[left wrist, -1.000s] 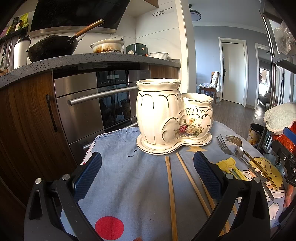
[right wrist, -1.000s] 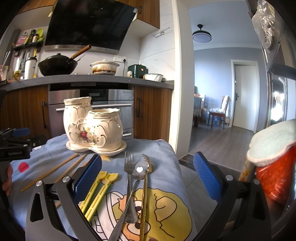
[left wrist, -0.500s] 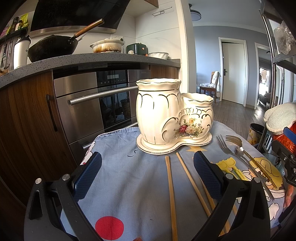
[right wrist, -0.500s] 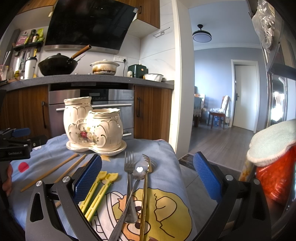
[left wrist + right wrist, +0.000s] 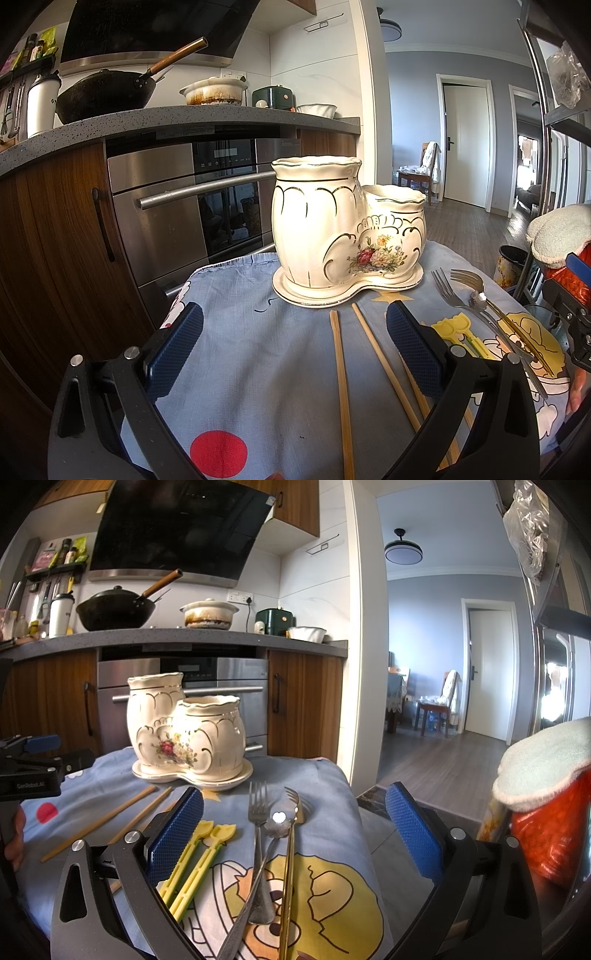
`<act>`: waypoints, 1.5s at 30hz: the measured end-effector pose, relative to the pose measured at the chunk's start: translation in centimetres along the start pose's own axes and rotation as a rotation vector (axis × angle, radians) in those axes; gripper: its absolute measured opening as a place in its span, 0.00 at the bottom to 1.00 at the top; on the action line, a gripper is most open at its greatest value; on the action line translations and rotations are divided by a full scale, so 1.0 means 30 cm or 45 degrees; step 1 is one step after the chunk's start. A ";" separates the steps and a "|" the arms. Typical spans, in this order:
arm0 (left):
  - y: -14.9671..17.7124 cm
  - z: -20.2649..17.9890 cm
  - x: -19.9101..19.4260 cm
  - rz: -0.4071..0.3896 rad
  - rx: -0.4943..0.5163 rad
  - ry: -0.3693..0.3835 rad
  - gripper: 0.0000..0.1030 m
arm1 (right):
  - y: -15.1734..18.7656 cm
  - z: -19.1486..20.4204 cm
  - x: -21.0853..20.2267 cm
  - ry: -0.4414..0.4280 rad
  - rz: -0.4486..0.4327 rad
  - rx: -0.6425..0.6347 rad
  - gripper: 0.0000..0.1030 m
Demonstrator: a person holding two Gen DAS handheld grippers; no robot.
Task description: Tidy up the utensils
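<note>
Nothing is sorted yet: the ceramic utensil holder (image 5: 343, 236) beyond both grippers looks empty. The left gripper (image 5: 295, 343), jaws spread, hovers over the wooden chopsticks (image 5: 341, 376). The right gripper (image 5: 295, 823), also spread and holding nothing, frames the forks (image 5: 258, 834) and spoon (image 5: 273, 834); yellow chopsticks (image 5: 192, 860) lie by its left jaw.

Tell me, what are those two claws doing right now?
Left gripper open, empty, over the chopsticks. Right gripper open, empty, over the forks. Ceramic holder empty as far as visible. Nothing blocking.
</note>
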State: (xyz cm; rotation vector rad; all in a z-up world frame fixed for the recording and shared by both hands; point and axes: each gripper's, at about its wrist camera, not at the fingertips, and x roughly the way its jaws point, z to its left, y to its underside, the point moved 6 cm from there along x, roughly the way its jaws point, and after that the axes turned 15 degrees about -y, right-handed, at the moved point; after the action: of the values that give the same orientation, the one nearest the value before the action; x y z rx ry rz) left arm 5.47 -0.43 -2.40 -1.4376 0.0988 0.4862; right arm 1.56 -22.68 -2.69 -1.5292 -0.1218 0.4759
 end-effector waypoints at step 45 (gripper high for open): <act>0.153 -0.116 0.111 0.621 0.486 0.248 0.30 | 0.129 -0.103 0.290 -0.206 0.897 0.215 0.27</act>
State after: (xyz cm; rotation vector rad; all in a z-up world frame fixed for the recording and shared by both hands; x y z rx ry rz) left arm 7.50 -2.67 -8.31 -1.0740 0.6752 0.6805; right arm 9.71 -22.43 -8.51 -1.3371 0.3384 1.1387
